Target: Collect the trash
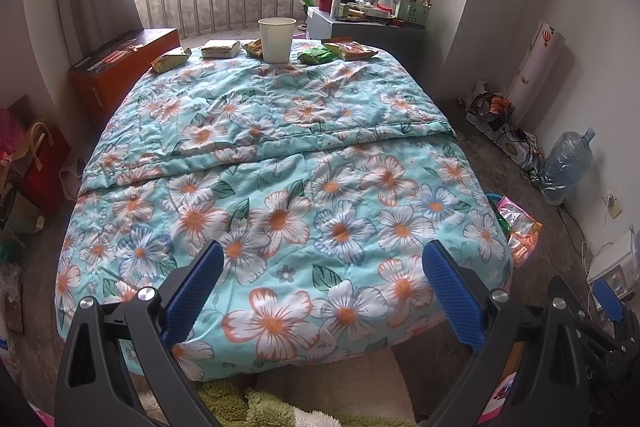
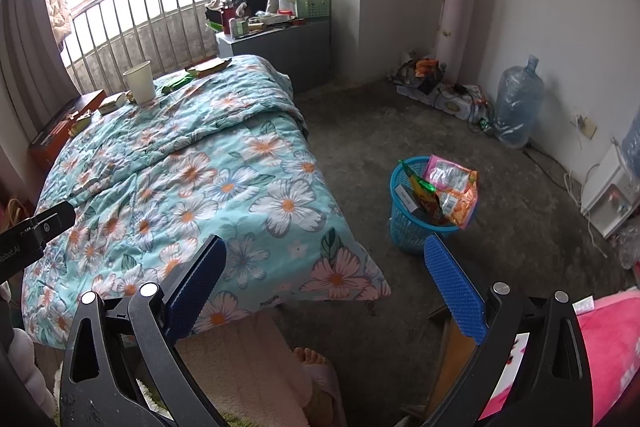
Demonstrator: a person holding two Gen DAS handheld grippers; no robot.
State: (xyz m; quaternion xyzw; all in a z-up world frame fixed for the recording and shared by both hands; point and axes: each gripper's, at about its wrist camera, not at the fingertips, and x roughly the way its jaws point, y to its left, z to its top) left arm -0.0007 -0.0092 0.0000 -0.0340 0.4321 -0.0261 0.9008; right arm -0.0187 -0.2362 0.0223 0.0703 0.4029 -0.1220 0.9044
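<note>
Both tools sit low in their frames with blue pads spread wide and nothing between them: the left gripper [image 1: 320, 287] over the near edge of the floral quilt [image 1: 280, 155], the right gripper [image 2: 324, 287] near the blue basket [image 2: 404, 227], already stuffed with wrappers, at centre right. Toward the top centre of the left view, a paper cup [image 1: 277, 39] stands among snack packets [image 1: 315, 57] and a small box [image 1: 221, 49]; all look light and crushable, the foil probably slippery, so I'd pinch a packet's flat sealed edge and take the cup gently by its rim.
</note>
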